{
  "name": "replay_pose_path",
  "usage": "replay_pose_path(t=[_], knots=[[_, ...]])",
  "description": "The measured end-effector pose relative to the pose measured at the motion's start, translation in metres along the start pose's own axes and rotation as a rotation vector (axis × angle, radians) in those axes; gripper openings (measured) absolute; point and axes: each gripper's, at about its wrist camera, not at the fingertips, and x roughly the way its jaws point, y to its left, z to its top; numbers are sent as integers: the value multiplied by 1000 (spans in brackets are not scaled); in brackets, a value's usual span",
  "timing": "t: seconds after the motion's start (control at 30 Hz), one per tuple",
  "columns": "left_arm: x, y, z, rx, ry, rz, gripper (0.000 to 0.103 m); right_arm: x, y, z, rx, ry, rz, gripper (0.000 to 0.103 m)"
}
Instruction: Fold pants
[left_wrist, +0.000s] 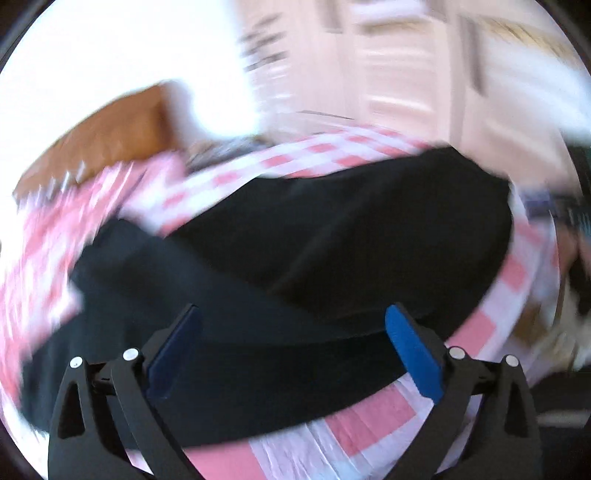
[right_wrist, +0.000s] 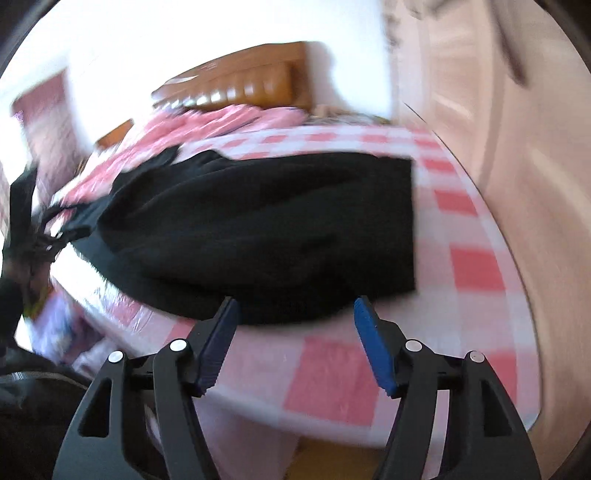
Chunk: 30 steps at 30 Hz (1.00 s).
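left gripper (left_wrist: 293, 328): black frame, blue pads (left_wrist: 413, 354), fingers spread wide, nothing between them; hovers over the near part of the pants.
right gripper (right_wrist: 295, 314): same build, blue pads (right_wrist: 373, 343) apart, grasping nothing; tips sit just at the near edge of the pants, over bare cover.
black fabric pants (right_wrist: 258, 229): lie spread on the bed, bunched, folds blurred; straight right edge short of the bed's right edge; dark cloth trails off toward the bed's left edge. In left wrist view the pants (left_wrist: 295, 258) fill the middle, reaching almost to the near edge.
pink-and-white checkered bed cover (right_wrist: 469, 269): carries the pants; bare strip along near and right edges, also seen in left view (left_wrist: 369, 417).
crumpled pink bedding (right_wrist: 207, 122): far end of bed, beyond the pants.
brown wooden headboard (right_wrist: 251, 85): behind the bedding, at far edge.
pale panelled wardrobe doors (left_wrist: 406, 62): far right, heavily blurred.
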Motion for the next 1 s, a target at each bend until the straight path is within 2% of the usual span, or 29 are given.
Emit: replay_pose_path(t=[0.03,0.13,0.23,0.37,0.47,0.53,0.8,0.83,0.93,0.97,1.0], knots=[[0,12,-4,-103,15,-13,100,1,-6,-1,46,-1,8,63],[5,39,-13,-286,47,-20,100,5,-19,4,172,-29,43,63],[15,54,-16,-388,74,-17,100,12,-26,14,283,-71,87,62],[27,63,-15,-488,94,-82,100,24,-30,19,364,-55,90,62],[32,63,-12,-505,95,-98,100,23,-36,19,416,-64,112,58],[40,57,-5,-502,106,-95,100,21,-43,19,458,-86,118,50],[66,49,-3,-496,160,-55,99,30,-41,26,449,-100,118,47],[67,47,-1,-484,161,-48,90,31,-43,27,459,-103,122,34],[67,39,3,-430,162,1,62,36,-43,28,439,-95,96,28],[65,37,4,-422,157,5,56,35,-40,27,421,-99,83,27],[63,36,5,-416,150,4,46,34,-37,26,405,-100,68,26]])
